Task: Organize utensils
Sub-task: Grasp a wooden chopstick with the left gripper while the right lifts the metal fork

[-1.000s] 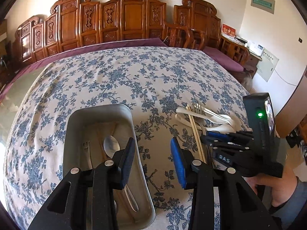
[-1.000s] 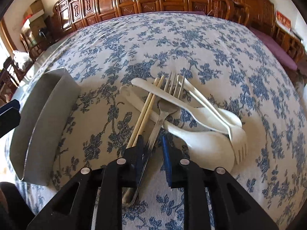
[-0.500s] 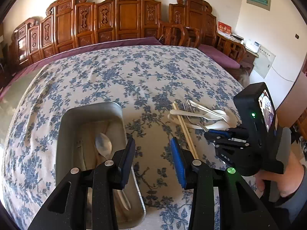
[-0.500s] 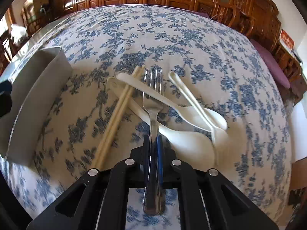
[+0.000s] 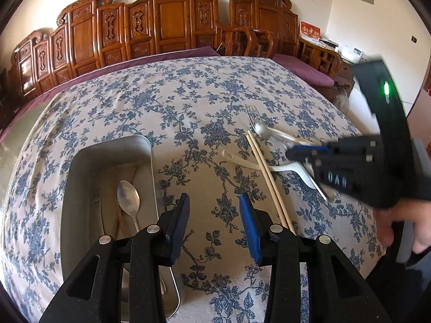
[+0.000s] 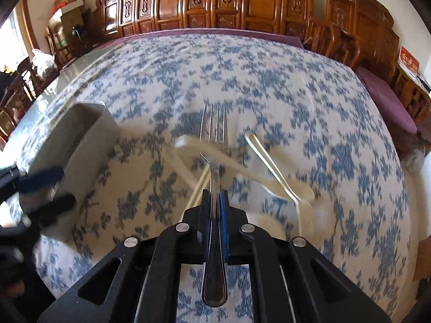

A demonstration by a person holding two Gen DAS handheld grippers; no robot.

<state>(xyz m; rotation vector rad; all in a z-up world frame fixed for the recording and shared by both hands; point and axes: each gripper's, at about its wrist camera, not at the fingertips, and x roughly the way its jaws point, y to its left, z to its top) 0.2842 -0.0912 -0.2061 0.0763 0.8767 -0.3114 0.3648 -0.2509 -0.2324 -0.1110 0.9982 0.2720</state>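
My right gripper is shut on a metal fork and holds it lifted above the table, tines pointing away; it also shows in the left wrist view with the fork. Below it lie a pair of wooden chopsticks and white plastic spoons and a fork. A metal tray at the left holds a metal spoon. My left gripper is open and empty, just right of the tray.
The table has a blue floral cloth. Carved wooden chairs stand along the far side. The tray also shows at the left of the right wrist view.
My right gripper closed on the metal fork and lifted it out of the pile. The left gripper stayed open and shifted slightly.
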